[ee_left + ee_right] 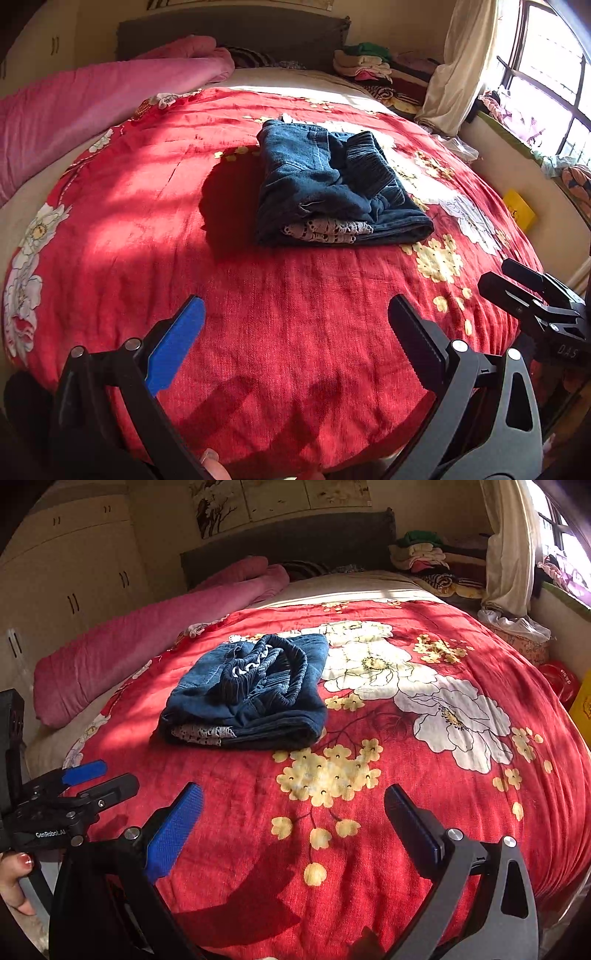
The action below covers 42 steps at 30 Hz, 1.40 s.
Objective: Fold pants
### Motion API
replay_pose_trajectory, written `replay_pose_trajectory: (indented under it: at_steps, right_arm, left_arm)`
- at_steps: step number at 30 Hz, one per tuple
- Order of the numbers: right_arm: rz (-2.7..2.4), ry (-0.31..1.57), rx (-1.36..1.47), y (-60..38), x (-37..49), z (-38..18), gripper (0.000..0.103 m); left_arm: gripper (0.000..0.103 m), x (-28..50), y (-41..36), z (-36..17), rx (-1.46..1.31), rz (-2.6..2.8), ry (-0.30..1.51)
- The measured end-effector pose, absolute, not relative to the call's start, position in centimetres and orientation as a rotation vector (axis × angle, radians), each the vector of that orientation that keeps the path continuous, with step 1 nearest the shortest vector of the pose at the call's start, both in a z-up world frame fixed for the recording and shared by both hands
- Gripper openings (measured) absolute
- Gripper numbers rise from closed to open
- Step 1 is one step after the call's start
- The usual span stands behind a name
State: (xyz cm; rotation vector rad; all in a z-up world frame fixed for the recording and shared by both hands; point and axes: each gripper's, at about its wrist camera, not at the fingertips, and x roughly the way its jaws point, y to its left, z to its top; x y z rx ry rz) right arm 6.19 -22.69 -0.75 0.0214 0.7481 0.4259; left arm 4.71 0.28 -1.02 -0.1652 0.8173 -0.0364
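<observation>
**Denim folded, both grippers clear**

Dark blue denim pants [332, 188] lie in a compact folded bundle on the red floral bedspread [258, 332], roughly mid-bed and a little toward the far side. The ribbed elastic waistband sits on top of the stack, and a strip of pale lace trim shows at the near edge, tucked between the layers. The bundle is somewhat lumpy on top rather than flat.

Judging by this, the folding looks essentially complete. What may remain is a light smoothing of the waistband and upper layer, or simply leaving the stack as it is.

The left gripper [295, 332] hovers over the near part of the bedspread, its jaws spread wide with nothing between them. The right gripper [293, 816] is the same: jaws apart, holding nothing, well short of the pants. Each shows at the edge of the other's view, side by side at the near end of the bed.

Around the scene: a long pink rolled quilt [147, 642] lies along the left side of the bed, a pile of folded clothes [424, 554] sits at the far right by the dark headboard [295, 542], and a cream curtain [458, 62] hangs by the sunlit window at right. Nothing lies between the grippers and the pants; the stretch of bedspread there is bare.
</observation>
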Motion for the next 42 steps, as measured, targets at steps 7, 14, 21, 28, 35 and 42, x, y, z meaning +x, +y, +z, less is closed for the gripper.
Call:
replay_pose_trajectory:
  at_steps: [7,14,21,28,35,42]
  right_arm:
    - [0.42,0.742,0.013,-22.83,6.14,-0.59,0.098]
    - [0.422,0.748,0.013,-22.71,6.1,-0.69,0.098]
    - [0.422,0.748,0.015,-22.74,6.06,-0.63,0.098]
    - [0.419,0.75,0.018,-22.78,5.94,-0.6,0.098]
    - [0.413,0.747,0.019,-22.77,5.88,-0.52,0.098]
    - [0.413,0.748,0.02,-22.79,5.87,-0.51,0.098]
  left_arm:
    - [0.093,4.53,0.39,-0.96,-0.174,-0.031,0.817]
    - [0.093,4.59,0.35,-1.05,-0.169,-0.03,0.823]
    - [0.093,4.48,0.26,-1.04,-0.168,-0.028,0.827]
    - [0.093,4.33,0.41,-0.93,-0.168,-0.015,0.823]
    - [0.093,4.26,0.64,-0.71,-0.173,-0.009,0.82]
    - [0.093,4.19,0.65,-0.73,-0.173,-0.006,0.821]
